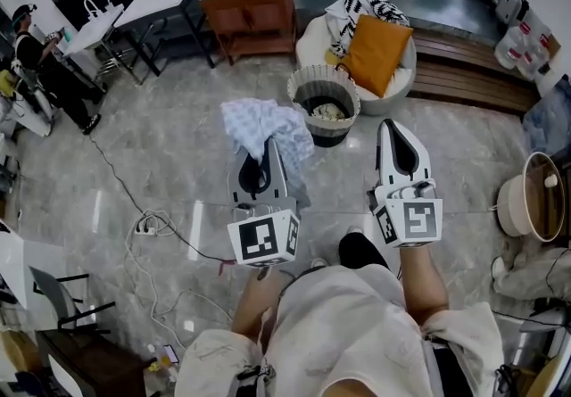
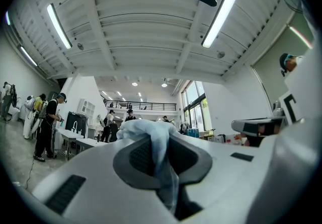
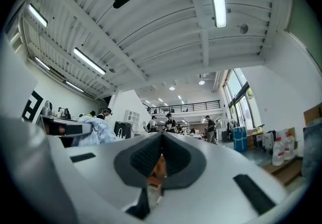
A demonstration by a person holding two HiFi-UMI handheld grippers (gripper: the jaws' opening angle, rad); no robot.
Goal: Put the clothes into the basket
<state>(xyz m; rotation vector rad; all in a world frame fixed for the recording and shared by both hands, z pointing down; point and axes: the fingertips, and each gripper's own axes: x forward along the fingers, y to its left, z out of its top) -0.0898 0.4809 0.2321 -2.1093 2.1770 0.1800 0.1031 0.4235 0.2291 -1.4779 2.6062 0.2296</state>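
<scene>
Head view: your left tongs hold the pale blue garment up, just short of the wicker basket; left gripper view: they pinch its bunched fold for carrying; right gripper view: your right tongs are pressed together, empty.

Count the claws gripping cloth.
1. The left claw is shut on the pale blue cloth, not yet over the basket; the right claw is shut on nothing.

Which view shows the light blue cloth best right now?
Head view: the whole cloth bunches over the left tool, short of the basket. Left gripper view shows only the strip pinched between its jaws; right gripper view catches a bundle at its left edge.
</scene>
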